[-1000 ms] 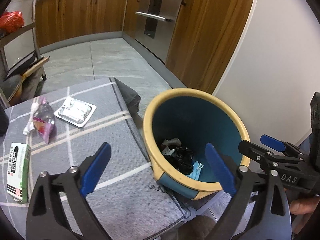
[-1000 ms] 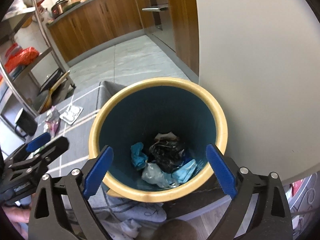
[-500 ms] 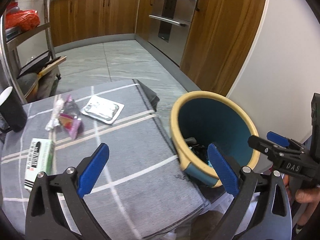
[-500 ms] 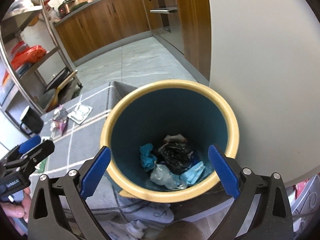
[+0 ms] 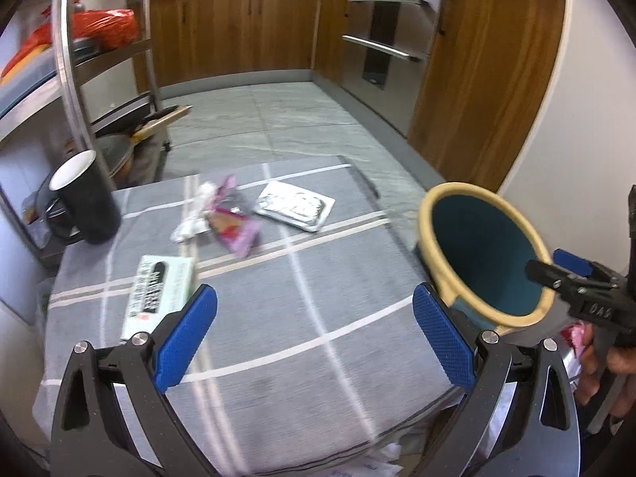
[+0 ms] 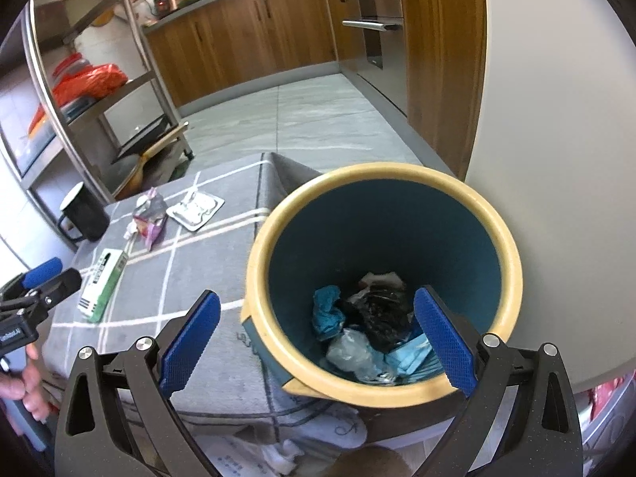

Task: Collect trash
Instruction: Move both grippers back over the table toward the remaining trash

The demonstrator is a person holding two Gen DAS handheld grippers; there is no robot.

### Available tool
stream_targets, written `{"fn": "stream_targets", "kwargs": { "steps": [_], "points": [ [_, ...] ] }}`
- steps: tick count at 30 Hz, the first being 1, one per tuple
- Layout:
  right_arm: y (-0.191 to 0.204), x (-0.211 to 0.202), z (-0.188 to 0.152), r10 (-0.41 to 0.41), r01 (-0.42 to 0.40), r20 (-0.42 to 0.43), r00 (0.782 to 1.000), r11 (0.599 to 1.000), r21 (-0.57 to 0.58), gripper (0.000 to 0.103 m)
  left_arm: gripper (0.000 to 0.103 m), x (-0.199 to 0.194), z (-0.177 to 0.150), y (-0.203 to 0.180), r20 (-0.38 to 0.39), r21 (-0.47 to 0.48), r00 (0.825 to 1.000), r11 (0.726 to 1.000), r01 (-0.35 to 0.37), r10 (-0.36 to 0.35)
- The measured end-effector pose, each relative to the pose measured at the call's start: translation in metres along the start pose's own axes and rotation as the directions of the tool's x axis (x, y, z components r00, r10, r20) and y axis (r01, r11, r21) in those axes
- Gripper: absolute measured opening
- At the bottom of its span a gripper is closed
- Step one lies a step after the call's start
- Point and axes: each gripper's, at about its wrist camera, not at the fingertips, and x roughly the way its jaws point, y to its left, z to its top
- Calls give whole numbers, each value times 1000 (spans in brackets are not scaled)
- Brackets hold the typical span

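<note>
A teal bin with a yellow rim stands at the table's right end; it holds crumpled blue, black and clear trash. It also shows in the left wrist view. On the grey checked cloth lie a green-and-white box, a purple wrapper, a white crumpled scrap and a silver blister pack. My left gripper is open and empty above the cloth. My right gripper is open and empty over the bin's near rim.
A black mug stands at the table's far left. A steel shelf rack with red bags rises beyond it. Wooden cabinets and an oven line the far wall. A white wall is right of the bin.
My left gripper has swung left, away from the bin and toward the trash on the cloth. My right gripper has pulled back a little from the bin. Both stay open.
</note>
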Motion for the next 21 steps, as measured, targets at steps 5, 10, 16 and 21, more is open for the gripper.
{"fn": "stream_targets", "kwargs": {
  "steps": [5, 10, 16, 21],
  "points": [
    [8, 2, 1, 16, -16, -3, 1000, 1000, -9, 97, 97, -4, -10, 30, -9, -32, 998, 997, -67, 67],
    [19, 2, 2, 31, -31, -4, 1000, 999, -34, 97, 97, -5, -19, 59, -27, -78, 993, 990, -116, 114],
    [34, 5, 3, 60, -61, -16, 998, 996, -62, 97, 97, 3, -34, 99, -85, -168, 982, 969, -181, 169],
    [50, 14, 5, 91, -94, -42, 995, 991, -90, 97, 97, 17, -36, 122, -114, -216, 979, 957, -192, 171]
  ]
}}
